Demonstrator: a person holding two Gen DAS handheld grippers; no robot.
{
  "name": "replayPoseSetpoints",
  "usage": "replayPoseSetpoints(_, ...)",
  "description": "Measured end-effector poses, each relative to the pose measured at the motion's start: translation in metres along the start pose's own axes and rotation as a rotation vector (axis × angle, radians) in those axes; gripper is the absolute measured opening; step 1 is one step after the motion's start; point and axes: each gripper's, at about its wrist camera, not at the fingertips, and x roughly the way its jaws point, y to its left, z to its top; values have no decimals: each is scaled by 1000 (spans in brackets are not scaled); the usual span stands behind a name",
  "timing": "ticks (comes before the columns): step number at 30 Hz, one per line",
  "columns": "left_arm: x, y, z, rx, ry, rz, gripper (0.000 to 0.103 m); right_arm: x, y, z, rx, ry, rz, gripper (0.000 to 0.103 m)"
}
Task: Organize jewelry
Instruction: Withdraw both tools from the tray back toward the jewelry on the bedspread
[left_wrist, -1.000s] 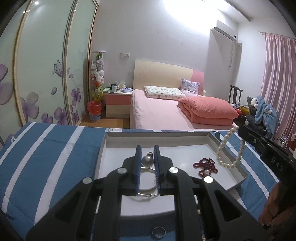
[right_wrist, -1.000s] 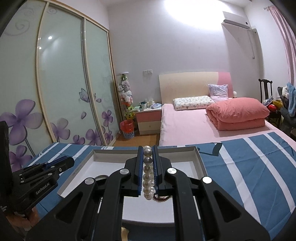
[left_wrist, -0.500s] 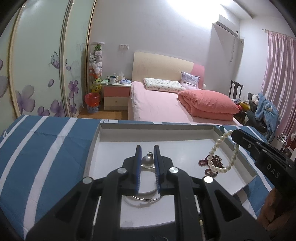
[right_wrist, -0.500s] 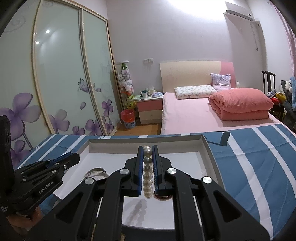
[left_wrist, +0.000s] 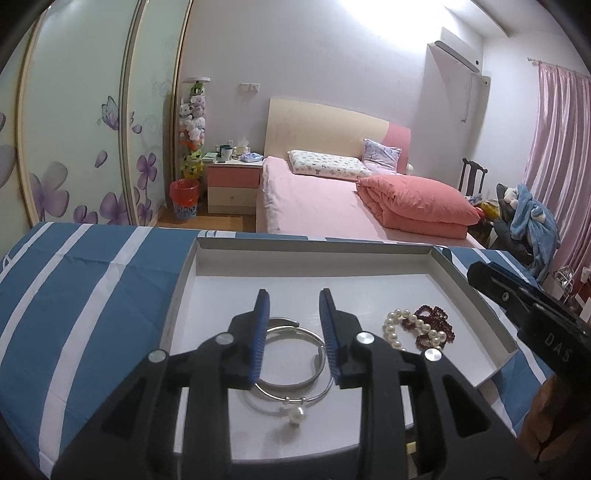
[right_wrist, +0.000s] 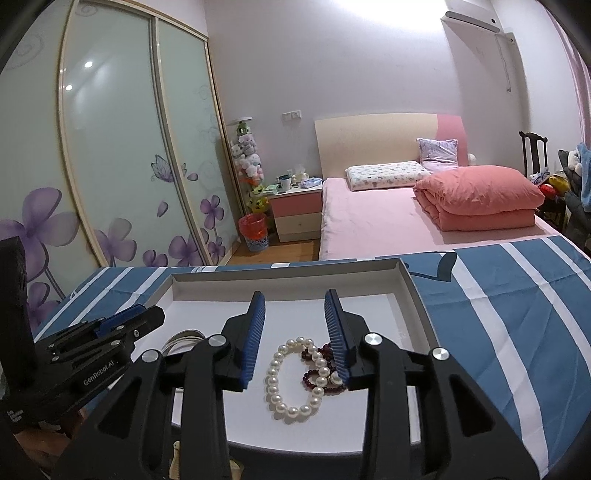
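Note:
A shallow white tray (left_wrist: 314, 244) lies on a blue and white striped cloth (left_wrist: 92, 295). My left gripper (left_wrist: 294, 295) hovers over it, its jaws opening with nothing pressed between them. Beneath them on the tray floor lie a silver bangle (left_wrist: 314, 373) and a thin hoop with a pearl (left_wrist: 296, 415). My right gripper (right_wrist: 294, 295) is also opening, just above a white pearl bracelet (right_wrist: 272, 371) that lies flat and overlaps a dark red bead bracelet (right_wrist: 307, 377). Both bracelets also appear in the left wrist view: pearl bracelet (left_wrist: 391, 326), red bracelet (left_wrist: 437, 319).
Beyond the tray's far rim (right_wrist: 288, 267) are a pink bed (right_wrist: 388, 221), a nightstand (right_wrist: 295, 218), a red bin (right_wrist: 253, 232) and sliding wardrobe doors (right_wrist: 110, 166). A dark chair with clothes (left_wrist: 524, 214) stands at the right. Striped cloth surrounds the tray.
Both grippers went from shut to open. The left let go of the pearl hoop, the right let go of the pearl bracelet; both pieces now lie on the tray floor. Both hands sank slightly.

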Motion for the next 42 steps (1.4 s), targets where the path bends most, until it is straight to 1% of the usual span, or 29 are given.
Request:
replayPoseSetpoints(14,-2,1,1,-12,0,3,29,-2,-2,-3,-1,1,-4,35)
replayPoseSetpoints(19,-20,3,-4,-6,-12,-7,29,-18,-3,-9,-7,23,-7,35)
replayPoseSetpoints(20,-25,4,-7,-3,-13,-9,31,-22,-3,-11,-7,28,-4,35)
replayPoseSetpoints(21,-30,4,-9,-1,-13,-10,33,-29,-3,-15,-9,37,1,35)
replayPoseSetpoints(26,-63,12,-29,-1,-3,-18,35,-58,2,-35,-39,97,21,35)
replayPoseSetpoints(30,-89,16,-49,-8,17,-30,40,-84,8,-61,-67,157,32,35)
replayPoseSetpoints(35,-111,14,-72,24,47,-48,42,-101,16,-85,-81,239,54,35)
replayPoseSetpoints(42,-121,27,-86,-13,91,-44,43,-106,29,-106,-121,336,83,35)
